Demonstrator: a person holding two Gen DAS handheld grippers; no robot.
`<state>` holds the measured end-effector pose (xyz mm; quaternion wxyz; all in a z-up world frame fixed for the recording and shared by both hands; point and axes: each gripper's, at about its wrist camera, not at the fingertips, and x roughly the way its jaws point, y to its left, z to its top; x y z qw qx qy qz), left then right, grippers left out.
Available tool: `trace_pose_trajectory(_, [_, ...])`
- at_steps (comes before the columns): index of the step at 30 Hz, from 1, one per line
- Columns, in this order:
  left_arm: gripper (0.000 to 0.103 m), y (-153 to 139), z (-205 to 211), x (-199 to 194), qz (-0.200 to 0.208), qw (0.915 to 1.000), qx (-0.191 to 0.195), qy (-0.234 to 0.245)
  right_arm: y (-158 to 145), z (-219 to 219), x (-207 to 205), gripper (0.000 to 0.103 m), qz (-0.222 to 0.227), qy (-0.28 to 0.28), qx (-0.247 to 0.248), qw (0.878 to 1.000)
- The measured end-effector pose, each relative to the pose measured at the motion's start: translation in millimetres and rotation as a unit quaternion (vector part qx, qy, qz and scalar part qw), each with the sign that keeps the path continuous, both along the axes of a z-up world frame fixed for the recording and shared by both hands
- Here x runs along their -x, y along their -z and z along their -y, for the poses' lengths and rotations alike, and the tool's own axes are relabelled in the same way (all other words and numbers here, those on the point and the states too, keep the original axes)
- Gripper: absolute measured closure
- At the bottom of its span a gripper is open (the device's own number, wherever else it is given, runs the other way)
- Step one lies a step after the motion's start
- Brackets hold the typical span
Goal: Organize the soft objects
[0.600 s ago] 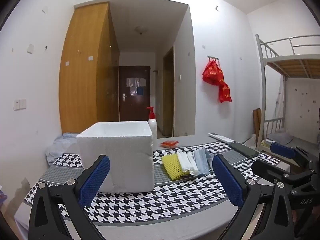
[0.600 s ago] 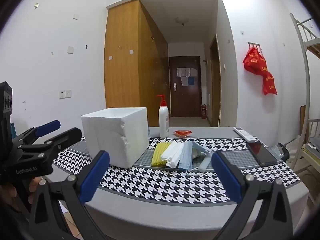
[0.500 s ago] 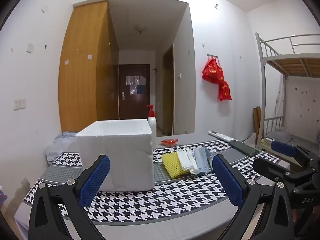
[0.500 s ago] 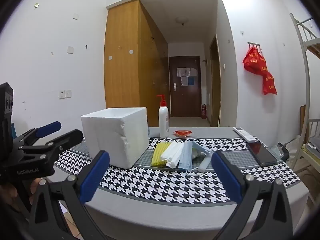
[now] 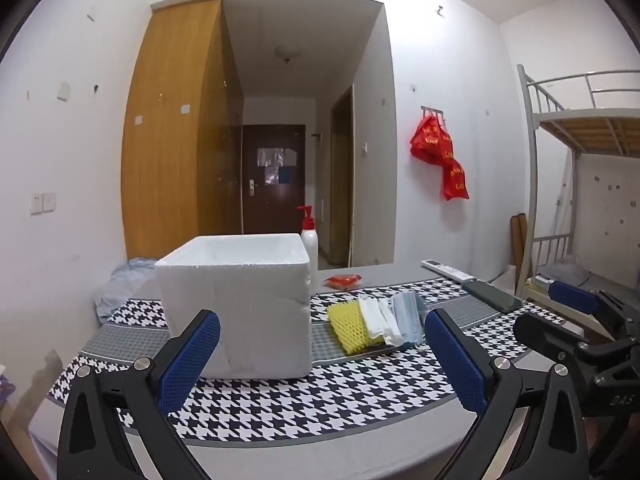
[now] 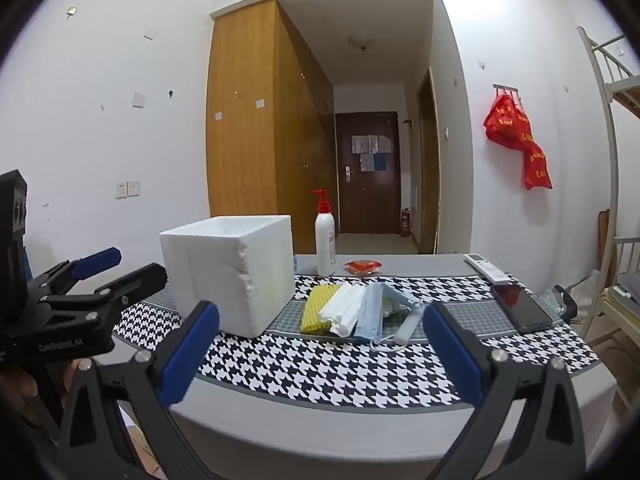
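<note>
One white foam box point(image 5: 240, 304) stands open-topped on the worktop point(image 5: 320, 396), its inside hidden; both the left gripper point(image 5: 320, 360) and right gripper point(image 6: 320, 354) gape wide, empty.

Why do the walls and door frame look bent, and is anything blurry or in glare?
Left wrist view: the fisheye lens bows the wardrobe and bunk bed, with dark corners; the foam box is sharp. Right wrist view: the same bending, even indoor light, no strong glare; the open right gripper close to the lens looks slightly soft.
</note>
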<state>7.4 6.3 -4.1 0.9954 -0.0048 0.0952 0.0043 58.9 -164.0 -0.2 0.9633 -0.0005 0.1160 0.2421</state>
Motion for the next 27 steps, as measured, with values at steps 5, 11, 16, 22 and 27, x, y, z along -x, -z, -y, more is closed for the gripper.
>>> trace_pose_trajectory(5, [0.001, -1.9, 0.5, 1.8, 0.005, 1.0, 0.003, 0.001, -0.6, 0.2, 0.2, 0.0, 0.003, 0.001, 0.0, 1.0])
trace_pose_trajectory(11, [0.001, -2.9, 1.1, 3.4, 0.007, 1.0, 0.002, -0.003, 0.7, -0.1, 0.6, 0.0, 0.003, 0.003, 0.002, 1.0])
trace_pose_trajectory(16, [0.001, -2.0, 1.8, 1.0, 0.002, 1.0, 0.0, -0.001, 1.0, -0.7, 0.3, 0.0, 0.004, 0.003, 0.003, 1.0])
trace_pose_trajectory(22, [0.001, -1.4, -1.0, -2.0, -0.006, 1.0, 0.006, -0.005, 0.7, 0.9, 0.4, 0.0, 0.003, 0.004, 0.002, 1.0])
trace_pose_trajectory(27, [0.001, -1.5, -0.7, -0.9, -0.005, 0.9999, 0.005, -0.009, 0.1, 1.5, 0.9, 0.0, 0.004, 0.004, 0.003, 1.0])
